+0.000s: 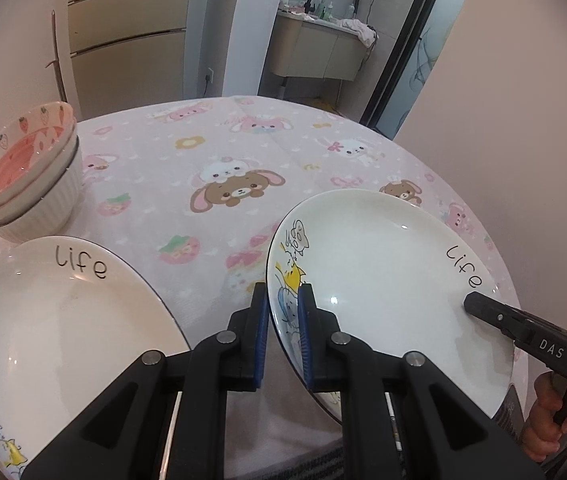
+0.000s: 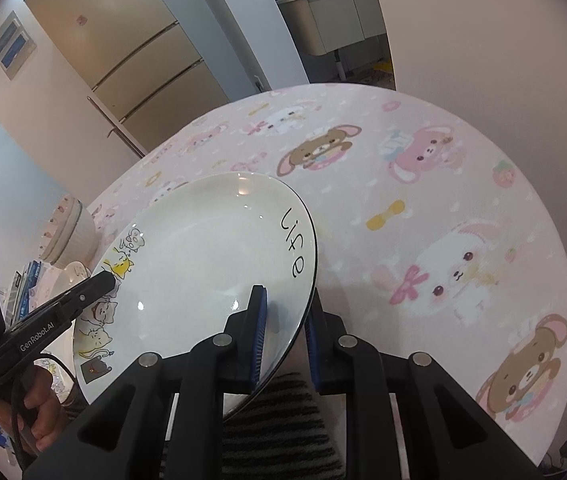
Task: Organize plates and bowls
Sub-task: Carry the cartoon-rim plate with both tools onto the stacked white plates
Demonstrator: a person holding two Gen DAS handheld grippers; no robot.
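Note:
A white plate with "Life" lettering and cat drawings [image 1: 383,280] is held above the pink table by both grippers. My left gripper [image 1: 283,308] is shut on its left rim by the cat drawings. My right gripper [image 2: 285,312] is shut on its opposite rim near the lettering; this plate also shows in the right wrist view [image 2: 203,264]. A second matching plate [image 1: 55,320] lies flat on the table at the left. A stack of bowls [image 1: 31,184], strawberry-patterned on top of a ribbed white one, stands behind it.
The round table has a pink cartoon-animal cloth [image 1: 223,168]. A pink wall [image 1: 503,100] rises close on the right. A fridge [image 2: 123,48] and a doorway to a washroom stand beyond the table. Small packets [image 2: 27,280] lie at the table's left.

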